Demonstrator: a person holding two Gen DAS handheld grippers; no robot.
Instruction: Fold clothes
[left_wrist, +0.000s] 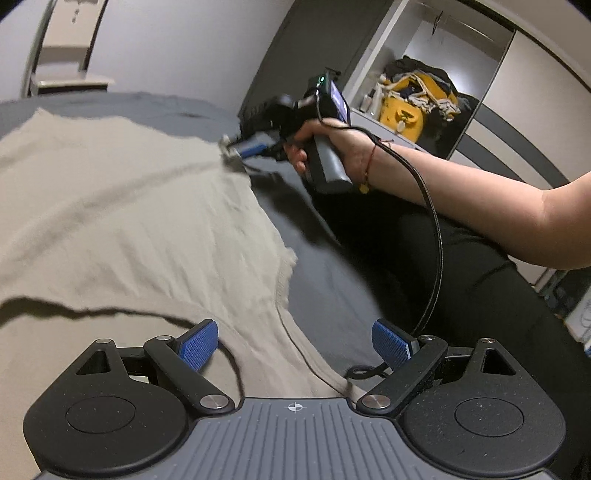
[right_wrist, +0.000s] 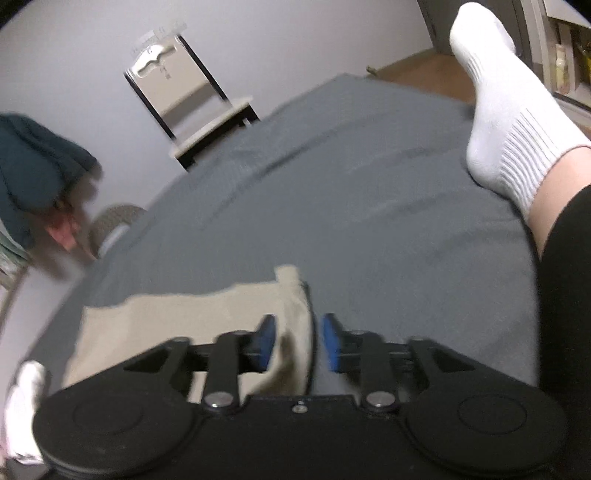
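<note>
A beige garment (left_wrist: 129, 206) lies spread on the grey bed sheet (left_wrist: 325, 273). In the left wrist view, my left gripper (left_wrist: 295, 343) is open. Its left pad is over the garment's near edge and its right pad over bare sheet. A hand (left_wrist: 332, 147) holds my right gripper (left_wrist: 236, 149) at the garment's far corner, which is drawn up into its tip. The right wrist view shows my right gripper (right_wrist: 299, 339) with a bunched fold of the beige garment (right_wrist: 295, 325) between its blue pads. That view is blurred.
A person's leg in black and a foot in a white sock (right_wrist: 506, 110) rest on the bed at right. A chair (right_wrist: 192, 110) stands beyond the bed's far edge. A dark garment (right_wrist: 33, 166) hangs at left. An open wardrobe holds a yellow bag (left_wrist: 410, 107).
</note>
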